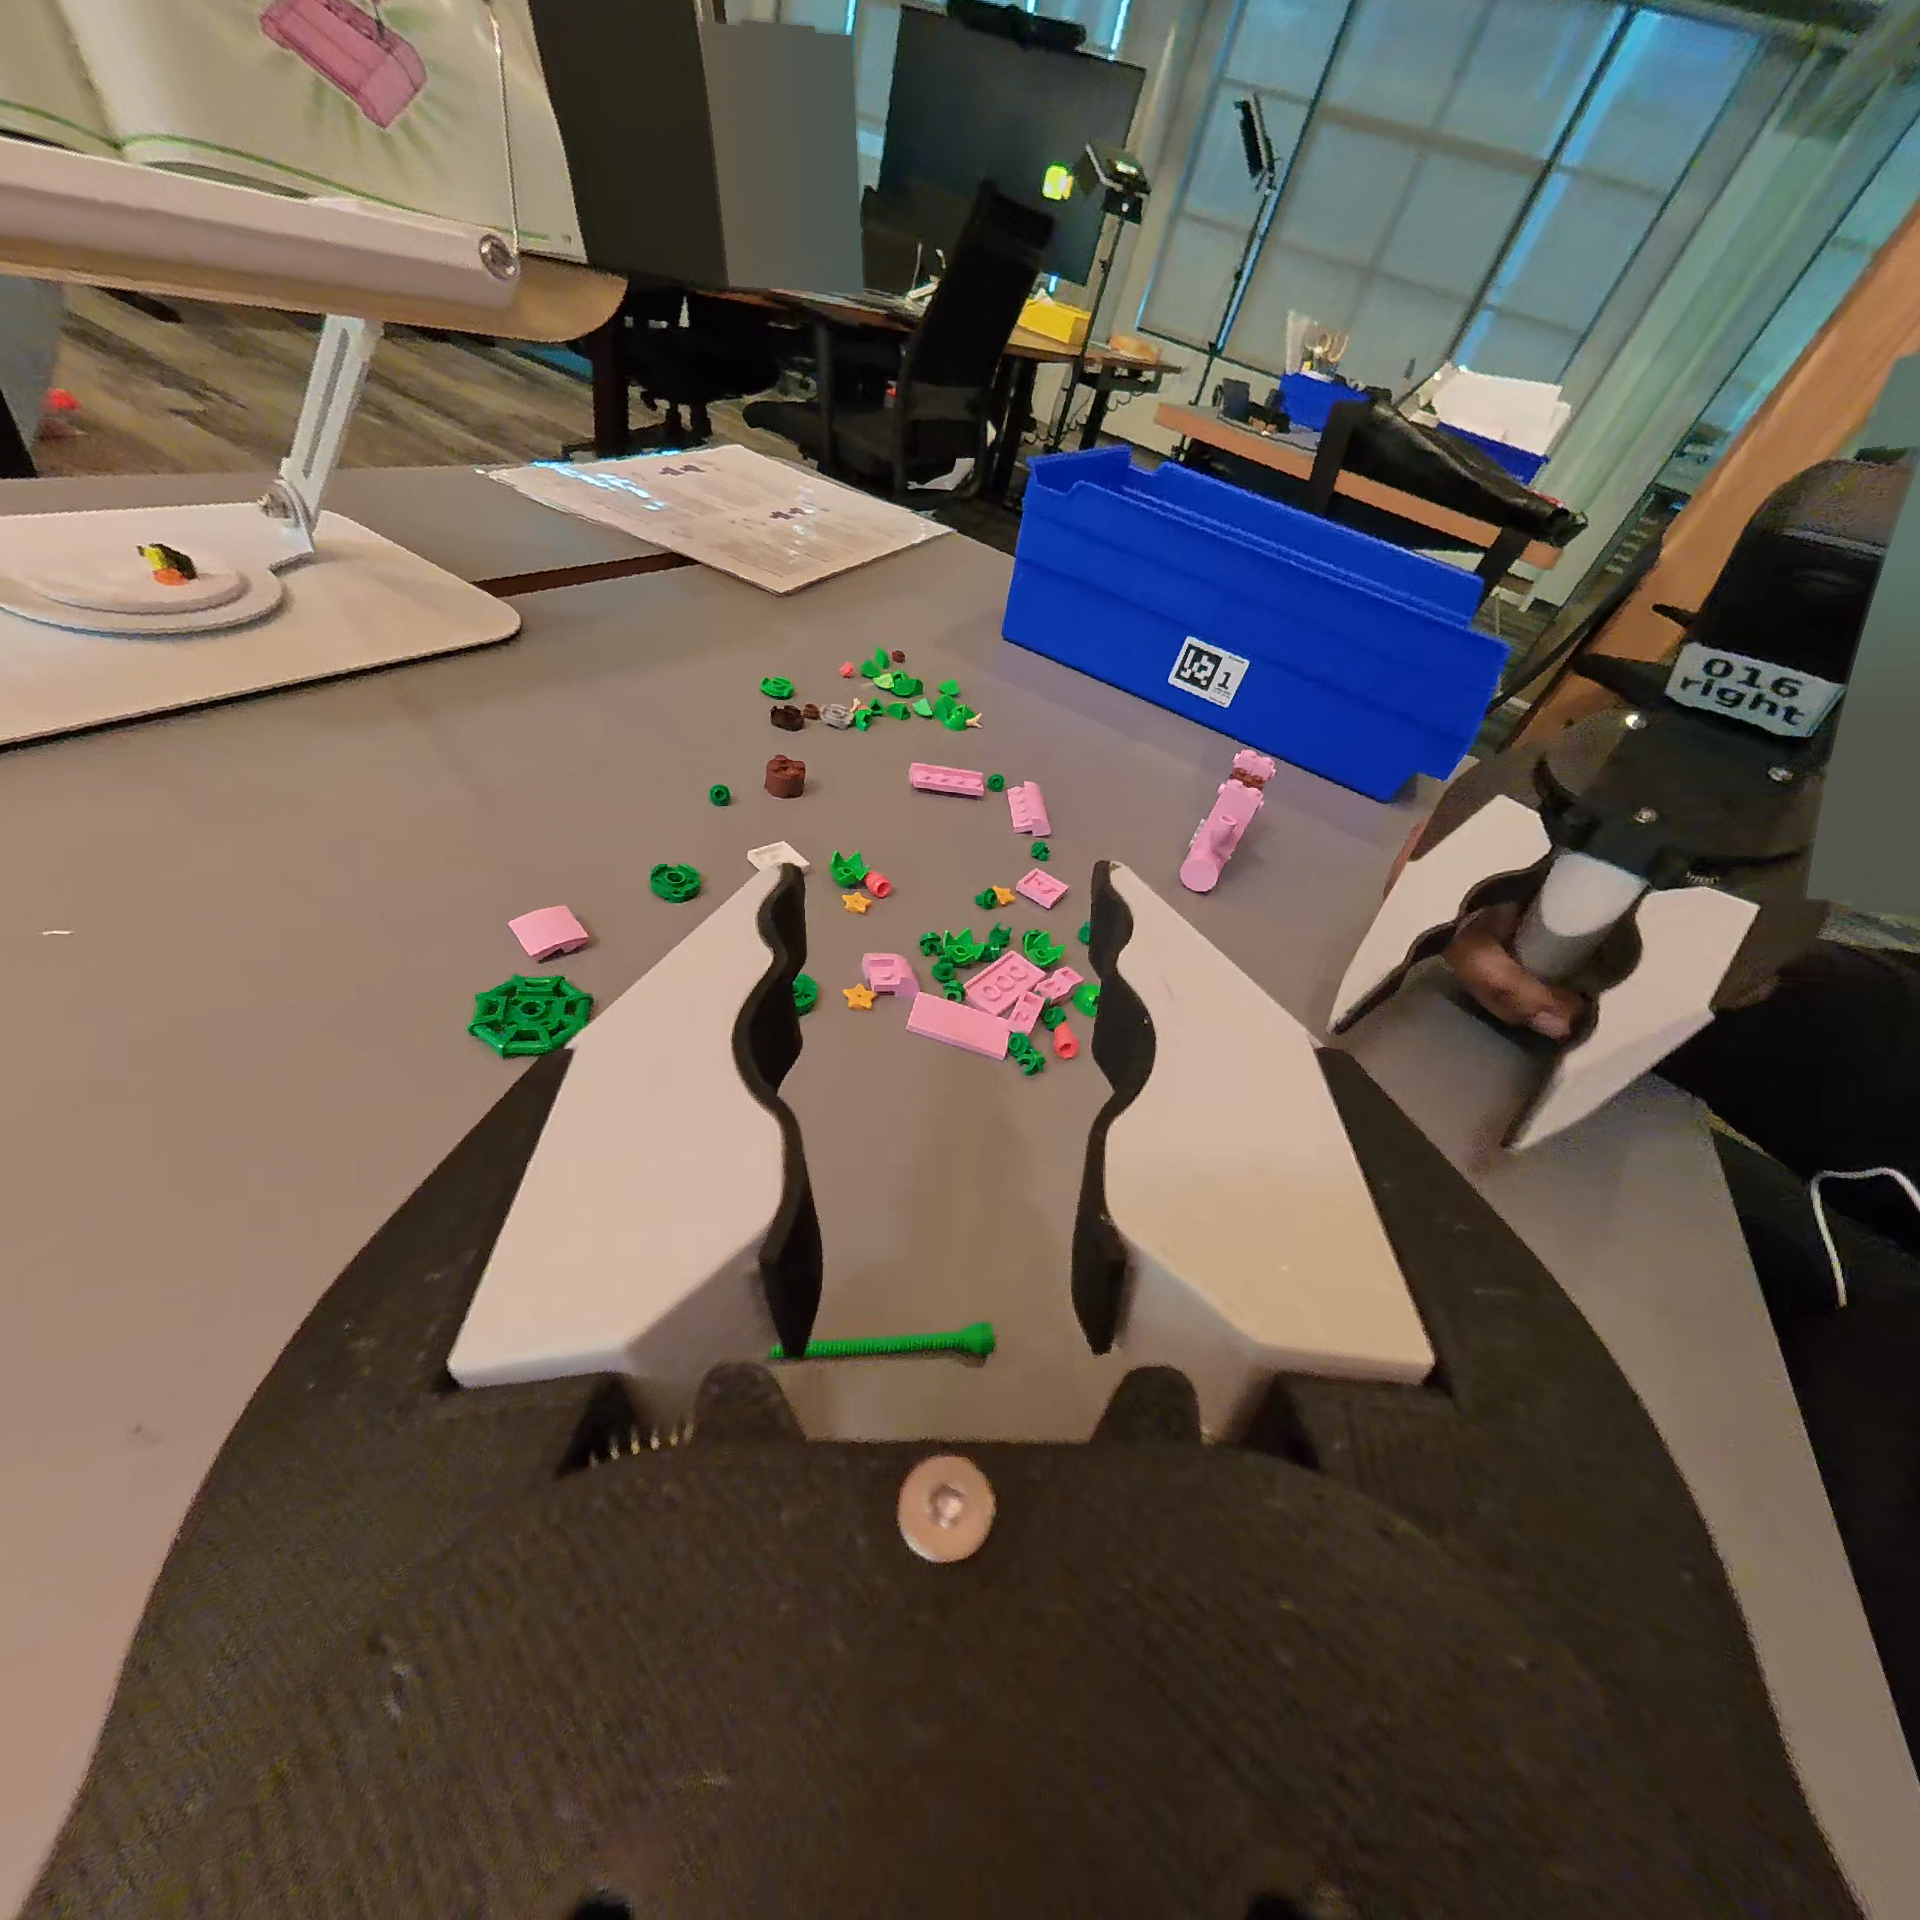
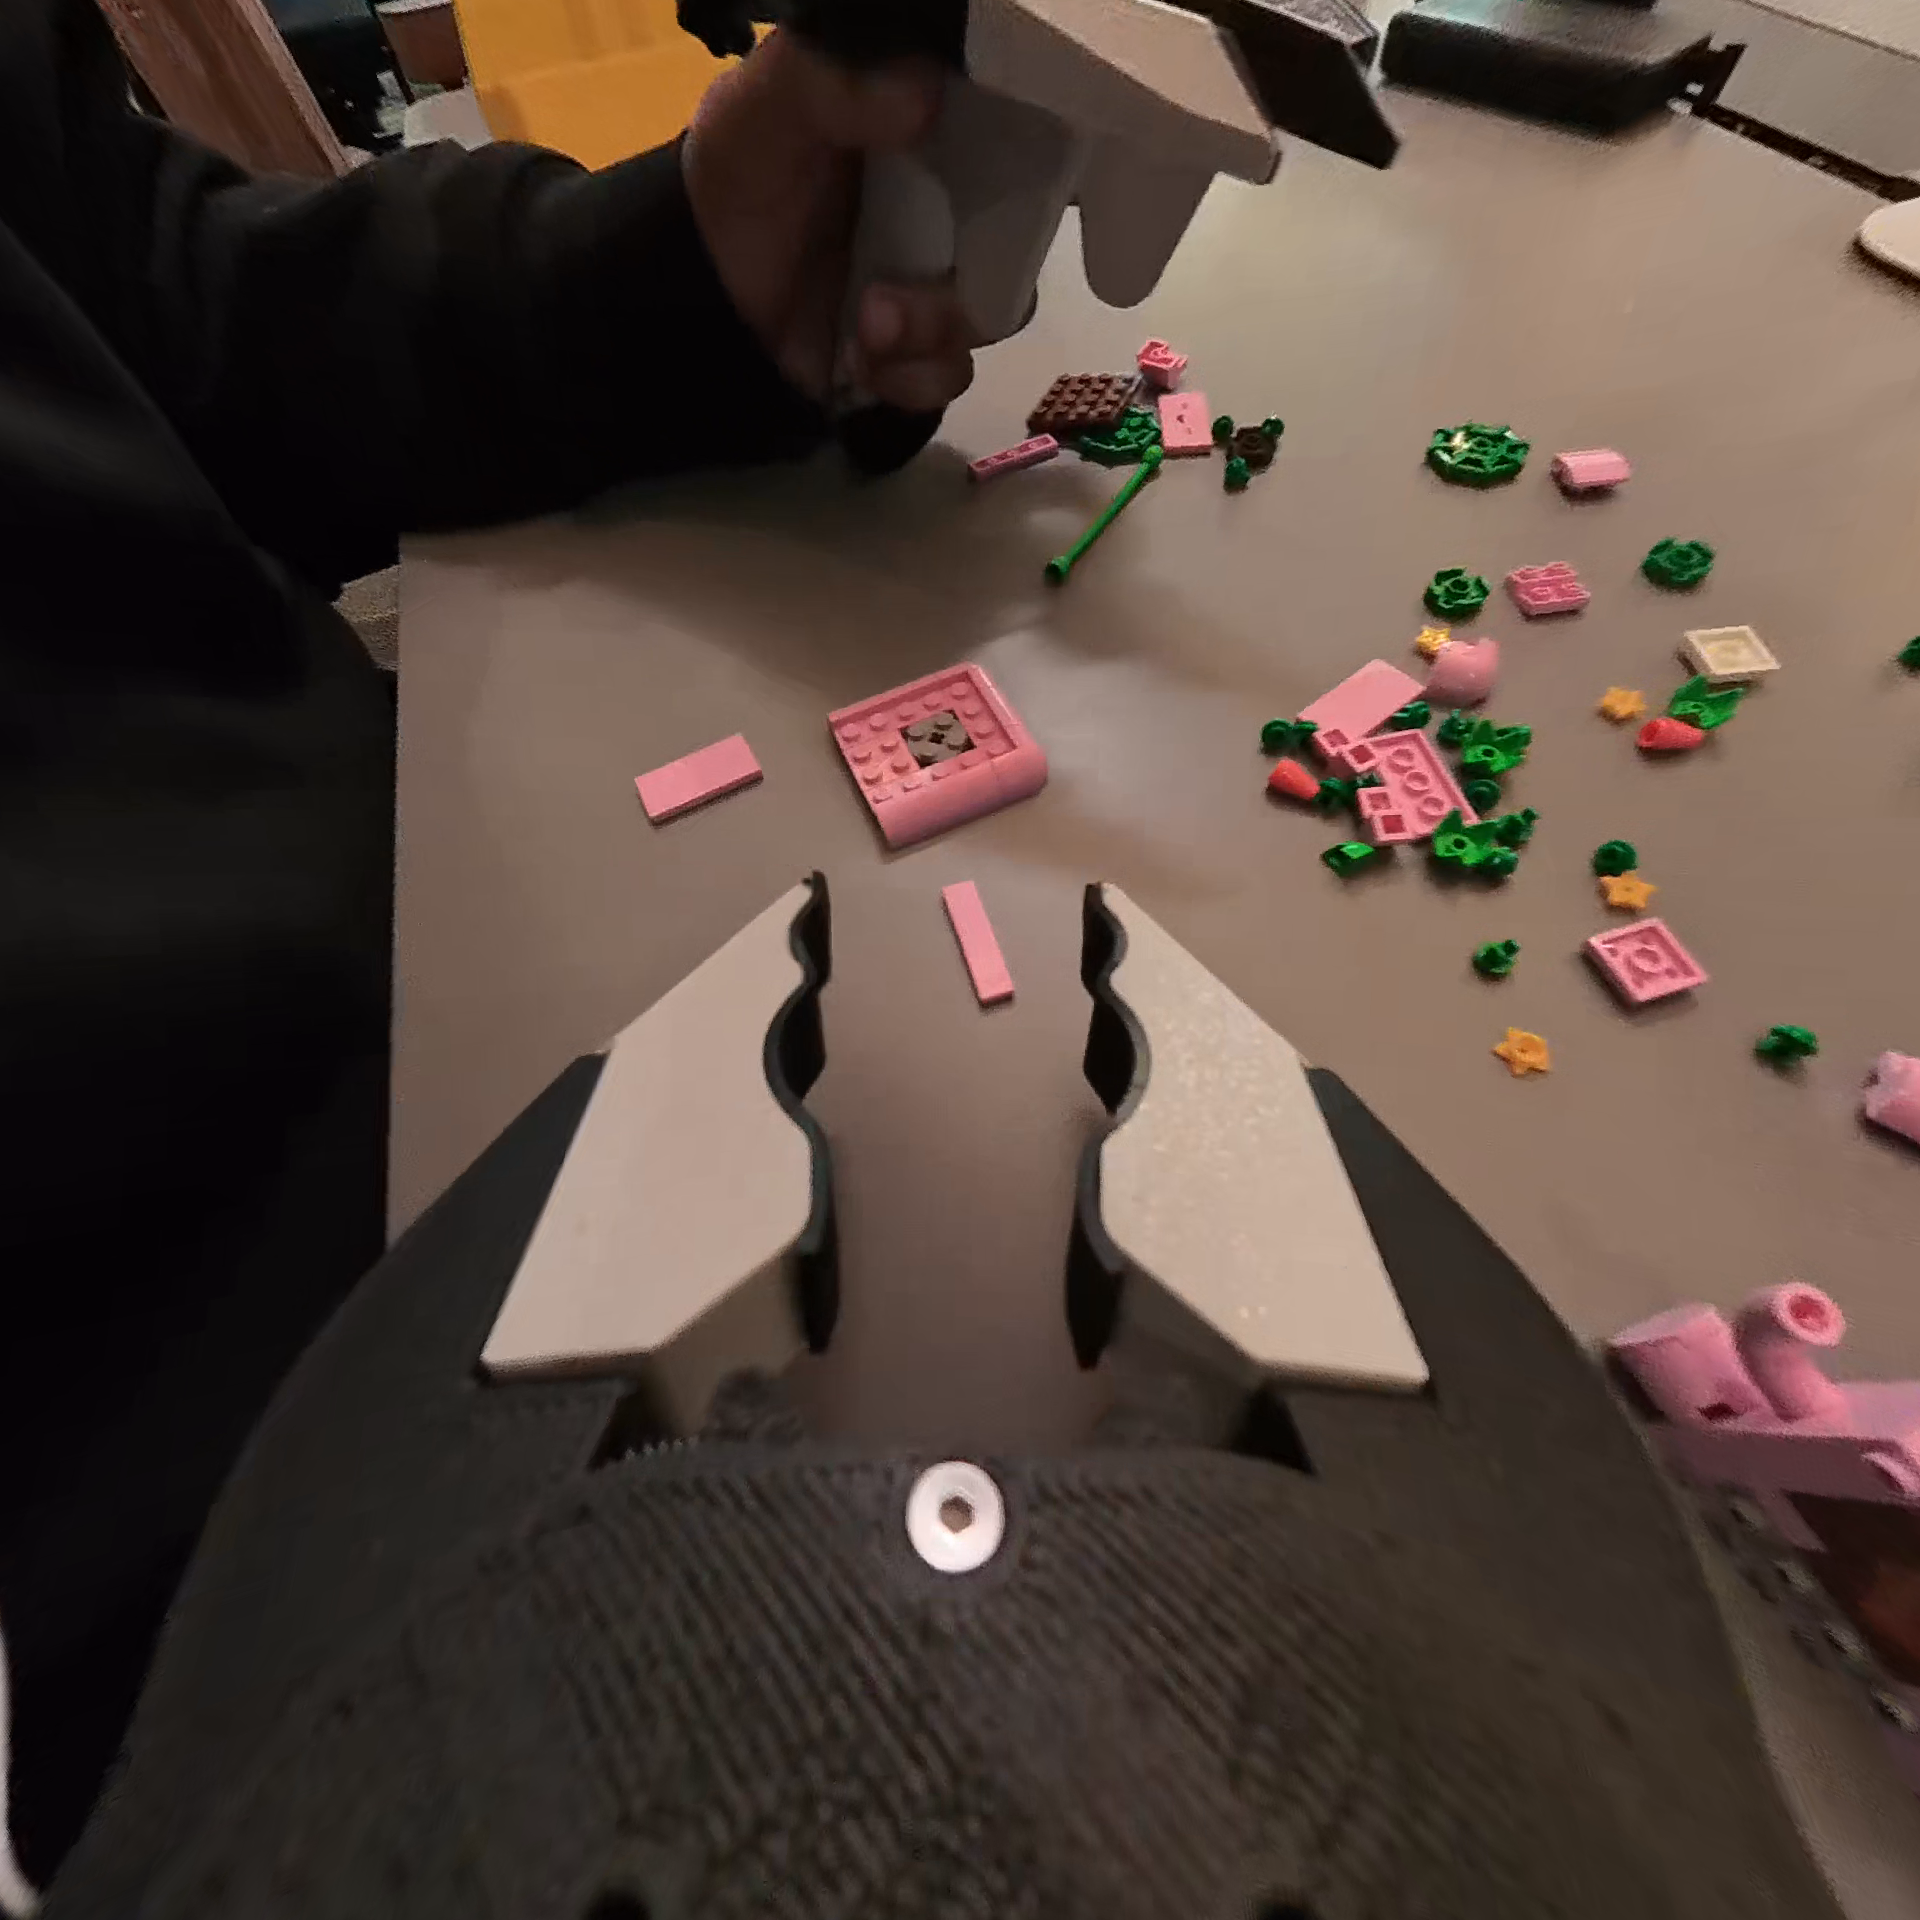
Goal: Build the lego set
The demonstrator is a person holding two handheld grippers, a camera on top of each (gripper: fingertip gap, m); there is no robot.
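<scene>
Left gripper (image 1: pixel 945 894) and right gripper (image 2: pixel 954 909): fingers parted, empty, above counter (image 2: pixel 623 1018) strewn with pink square base (image 2: pixel 935 750), narrow pink tile (image 2: pixel 977 941).

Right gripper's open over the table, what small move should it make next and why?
Probably ease the right gripper forward and down, then close on the narrow pink flat tile. That tile lies loose on the grey table just ahead between the open fingers, near the square pink studded base, which looks unfinished.
</scene>
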